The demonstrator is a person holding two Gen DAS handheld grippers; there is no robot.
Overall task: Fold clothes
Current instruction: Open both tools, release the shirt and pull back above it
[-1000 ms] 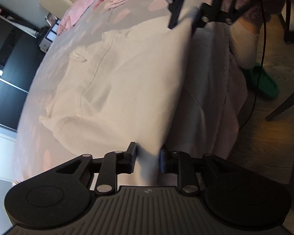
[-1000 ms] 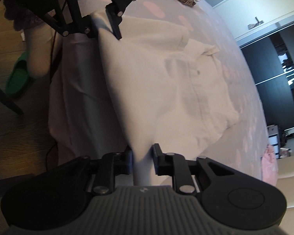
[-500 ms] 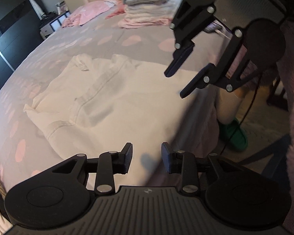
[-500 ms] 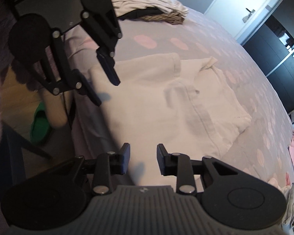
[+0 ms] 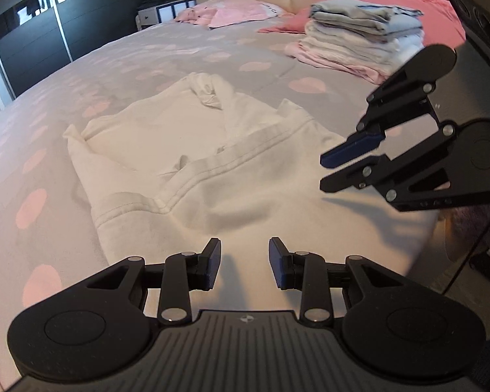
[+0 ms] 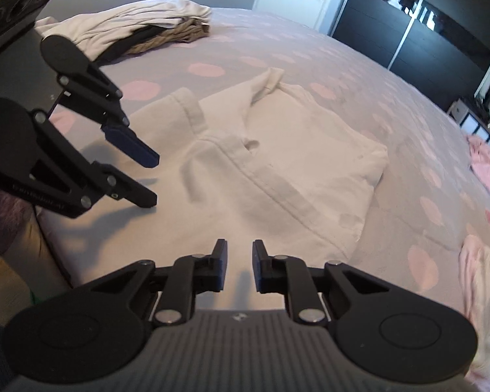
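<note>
Both my tongs, left (image 5: 244, 266) and right (image 6: 239, 266), hang apart and empty above the white shirt (image 5: 192, 163) lying rumpled on the spotted bed (image 5: 140, 55).

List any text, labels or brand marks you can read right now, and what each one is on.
None can be read for sure.
Faint embossed lettering on the left gripper, seen from the right wrist: too blurred.
Dark print on the pale pink pillow: too small.
Small logo on the left gripper body: a symbol, no letters.
</note>
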